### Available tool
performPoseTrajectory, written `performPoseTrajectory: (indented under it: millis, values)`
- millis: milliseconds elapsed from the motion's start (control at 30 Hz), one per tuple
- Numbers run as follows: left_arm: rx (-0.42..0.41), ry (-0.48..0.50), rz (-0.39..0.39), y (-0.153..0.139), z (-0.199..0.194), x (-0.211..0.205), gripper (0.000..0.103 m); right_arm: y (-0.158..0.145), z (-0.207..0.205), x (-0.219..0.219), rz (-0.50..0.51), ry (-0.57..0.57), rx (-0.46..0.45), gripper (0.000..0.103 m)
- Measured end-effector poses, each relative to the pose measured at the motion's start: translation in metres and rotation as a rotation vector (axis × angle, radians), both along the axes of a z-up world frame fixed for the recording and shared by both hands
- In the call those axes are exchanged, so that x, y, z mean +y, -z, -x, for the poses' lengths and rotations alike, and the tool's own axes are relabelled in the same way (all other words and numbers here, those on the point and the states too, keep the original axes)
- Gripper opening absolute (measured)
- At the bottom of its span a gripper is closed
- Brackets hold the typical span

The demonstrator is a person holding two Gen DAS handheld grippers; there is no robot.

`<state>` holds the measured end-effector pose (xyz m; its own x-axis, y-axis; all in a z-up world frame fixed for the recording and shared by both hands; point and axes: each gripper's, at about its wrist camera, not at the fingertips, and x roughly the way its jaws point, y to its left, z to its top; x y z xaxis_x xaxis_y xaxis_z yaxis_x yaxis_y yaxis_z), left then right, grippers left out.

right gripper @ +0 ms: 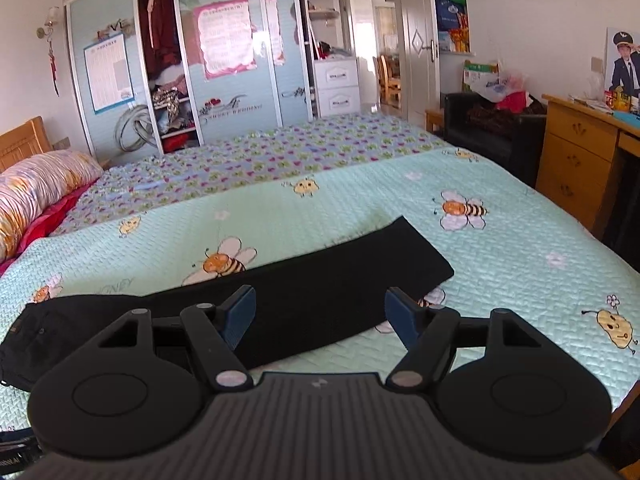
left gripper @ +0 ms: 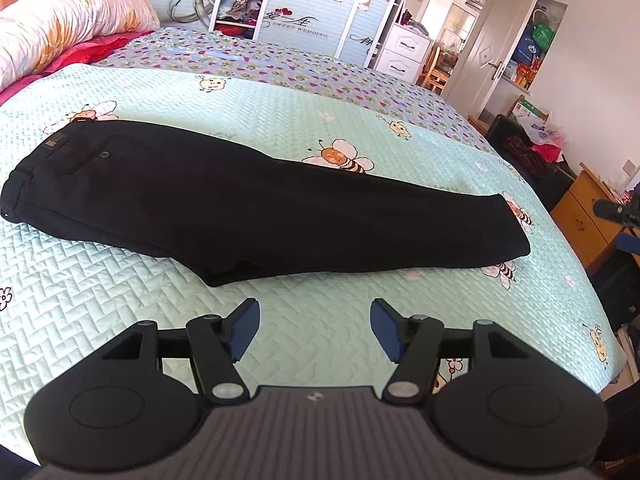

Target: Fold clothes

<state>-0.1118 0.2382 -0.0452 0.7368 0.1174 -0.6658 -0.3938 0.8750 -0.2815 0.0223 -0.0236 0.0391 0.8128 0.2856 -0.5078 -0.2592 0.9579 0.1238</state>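
Black trousers (left gripper: 248, 204) lie flat on the bed, folded lengthwise, waistband at the left and leg ends at the right. They also show in the right wrist view (right gripper: 320, 300). My left gripper (left gripper: 314, 330) is open and empty, hovering above the quilt just in front of the trousers' near edge. My right gripper (right gripper: 320, 316) is open and empty, hovering over the leg part of the trousers, not touching them.
The bed has a mint quilt with bees (left gripper: 120, 300). A rolled floral duvet (left gripper: 60, 28) lies at the far left. A wardrobe (right gripper: 224, 60) stands behind. A wooden desk (right gripper: 580, 160) and a black chair (right gripper: 492, 128) stand at the right.
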Motion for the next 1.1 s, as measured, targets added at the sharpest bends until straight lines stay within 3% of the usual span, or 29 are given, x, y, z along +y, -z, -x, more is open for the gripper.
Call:
performPoseTrajectory:
  millis: [700, 900, 1100]
  values:
    - [0.024, 0.007, 0.015, 0.004, 0.004, -0.001, 0.064, -0.004, 0.009, 0.004, -0.034, -0.028, 0.006, 0.074]
    - [0.034, 0.005, 0.026, 0.008, 0.006, -0.001, 0.065, 0.010, -0.009, -0.007, -0.177, -0.077, 0.136, 0.074]
    - [0.042, 0.002, 0.033, 0.012, 0.008, 0.001, 0.066, 0.021, -0.012, 0.004, -0.216, -0.143, 0.197, 0.074]
